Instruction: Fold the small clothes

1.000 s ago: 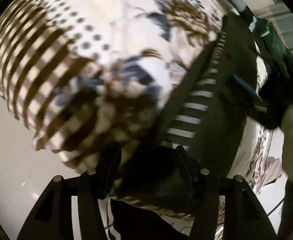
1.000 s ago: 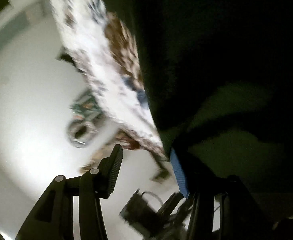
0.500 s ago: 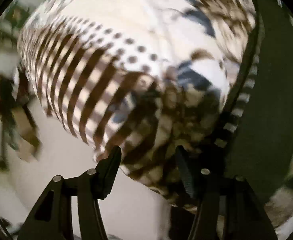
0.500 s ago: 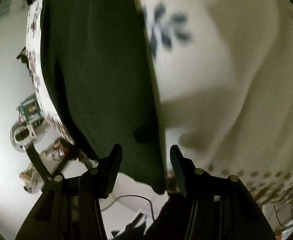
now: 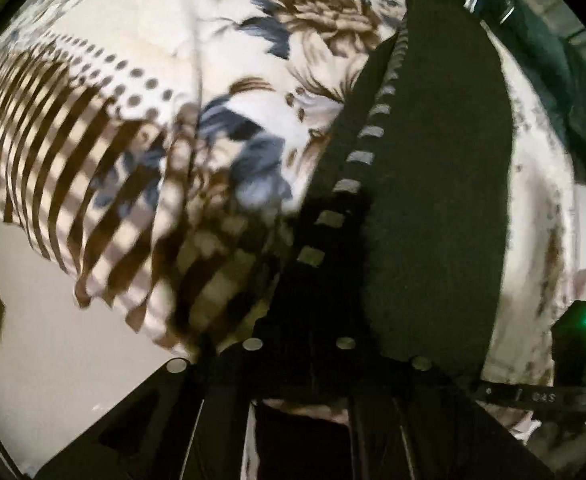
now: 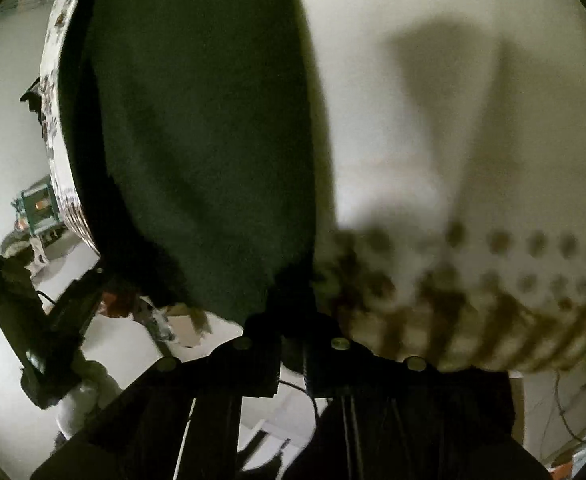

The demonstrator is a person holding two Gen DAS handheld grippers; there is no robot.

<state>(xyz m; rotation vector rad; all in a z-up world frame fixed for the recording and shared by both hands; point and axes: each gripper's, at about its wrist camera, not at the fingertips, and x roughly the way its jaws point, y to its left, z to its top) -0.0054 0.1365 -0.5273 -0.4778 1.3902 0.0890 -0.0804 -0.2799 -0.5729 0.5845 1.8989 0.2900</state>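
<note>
A dark green garment point(image 5: 437, 184) with a black-and-white striped edge lies on a bed covered by a cream sheet with brown stripes, dots and blue-brown flowers point(image 5: 197, 92). My left gripper point(image 5: 299, 344) is shut on the garment's near edge. In the right wrist view the same dark garment point(image 6: 197, 140) fills the left half, next to the cream sheet point(image 6: 453, 128). My right gripper point(image 6: 293, 332) is shut on the garment's lower edge. The fingertips of both are buried in cloth.
More dark green clothing point(image 5: 565, 92) is heaped at the far right of the bed. The other gripper's body with a green light point(image 5: 577, 352) shows at lower right. White floor point(image 6: 5, 128) and small clutter point(image 6: 37, 208) lie beyond the bed's edge.
Both grippers have closed on the dark garment; half a second ago their jaws stood apart. The left view has swung so the garment's striped edge runs up from the jaws.
</note>
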